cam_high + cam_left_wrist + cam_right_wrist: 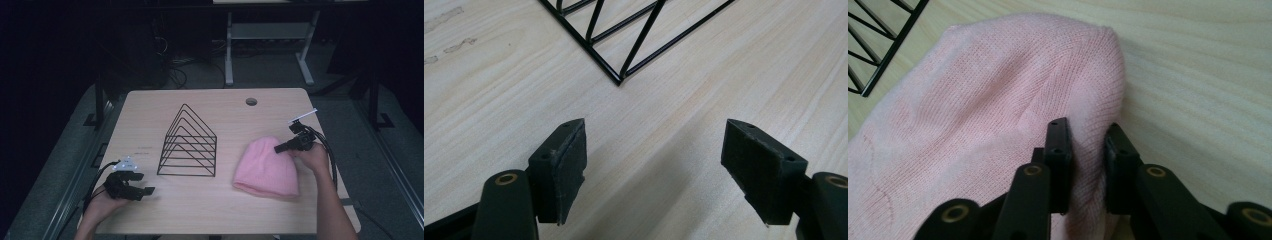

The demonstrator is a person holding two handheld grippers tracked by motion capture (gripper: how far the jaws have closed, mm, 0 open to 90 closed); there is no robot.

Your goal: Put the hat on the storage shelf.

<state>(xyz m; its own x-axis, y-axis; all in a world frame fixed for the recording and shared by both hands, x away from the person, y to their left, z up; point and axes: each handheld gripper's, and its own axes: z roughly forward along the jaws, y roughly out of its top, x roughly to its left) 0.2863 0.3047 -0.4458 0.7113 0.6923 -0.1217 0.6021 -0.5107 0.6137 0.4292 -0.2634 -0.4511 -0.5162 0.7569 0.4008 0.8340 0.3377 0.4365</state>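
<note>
Pink knit, soft and ribbed: the beanie (267, 167) is lying flat on the right half of the tabletop (150, 107), approx. midway between the far and near edges, w/ its rounded crown pointing to the far edge and its open cuff toward the near edge, so the long axis is running far-to-near, leaning a little to the right at the near end. The right gripper (278, 148) is coming in from the right edge side and is pinching a fold of the knit near the crown; in the right gripper view the beanie (998, 110) is bulging up between the two pads, and the right gripper (1088, 150) is almost closed, only the cloth thickness is keeping the jaws apart. The left gripper (145, 191) is resting near the left part of the near edge, well apart from the beanie; in its own view the left gripper (654, 160) is standing wide open and is holding nothing, above bare wood. The black wire rack (189, 145) is standing between the two hands, near the middle of the tabletop, and its corner (616, 77) is just ahead of the left jaws. So the right hand is clearly the nearer one, and I am judging that any lift will be starting from the crown end, w/ the cuff hanging down.
</note>
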